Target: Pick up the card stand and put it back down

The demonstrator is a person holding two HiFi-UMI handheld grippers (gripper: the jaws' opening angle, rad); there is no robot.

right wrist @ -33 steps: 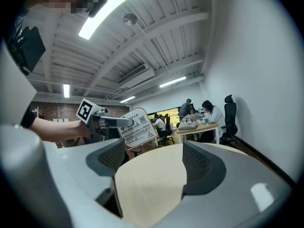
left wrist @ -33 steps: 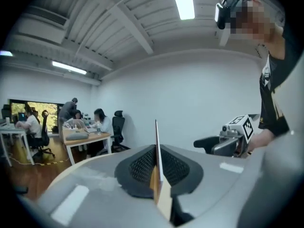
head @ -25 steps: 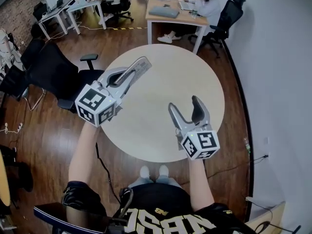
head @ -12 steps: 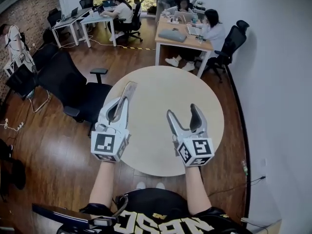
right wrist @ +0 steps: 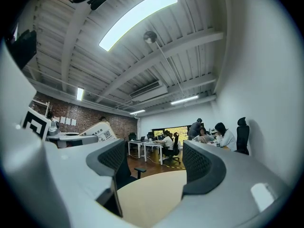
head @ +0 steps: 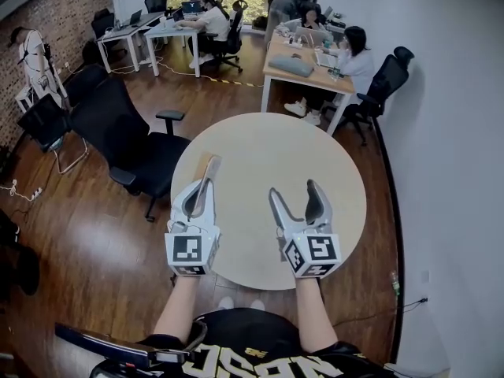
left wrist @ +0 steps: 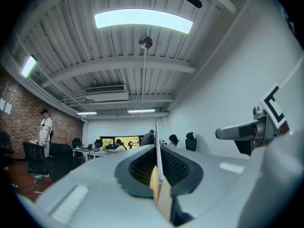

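My left gripper (head: pixel 211 168) hangs over the left part of the round beige table (head: pixel 268 144), pointing away from me. Its jaws are shut on a thin pale plate, seemingly the card stand (left wrist: pixel 156 141), seen edge-on in the left gripper view and sticking up a little past the pads of the left gripper (left wrist: pixel 157 167). In the head view the card stand (head: pixel 213 162) shows as a light sliver at the tips. My right gripper (head: pixel 295 194) is open over the table's near right part. The right gripper (right wrist: pixel 156 175) has only the table (right wrist: pixel 152 196) between its jaws.
Nothing else lies on the table top. Black office chairs (head: pixel 130 136) stand close to its left edge and another chair (head: pixel 386 77) at the back right. Desks with seated people (head: pixel 303 53) fill the back. A white wall (head: pixel 449 132) runs along the right.
My left gripper swung from pointing up and right to pointing straight away and came back toward the near edge, still shut. The right gripper shifted slightly. The head view tilted up.
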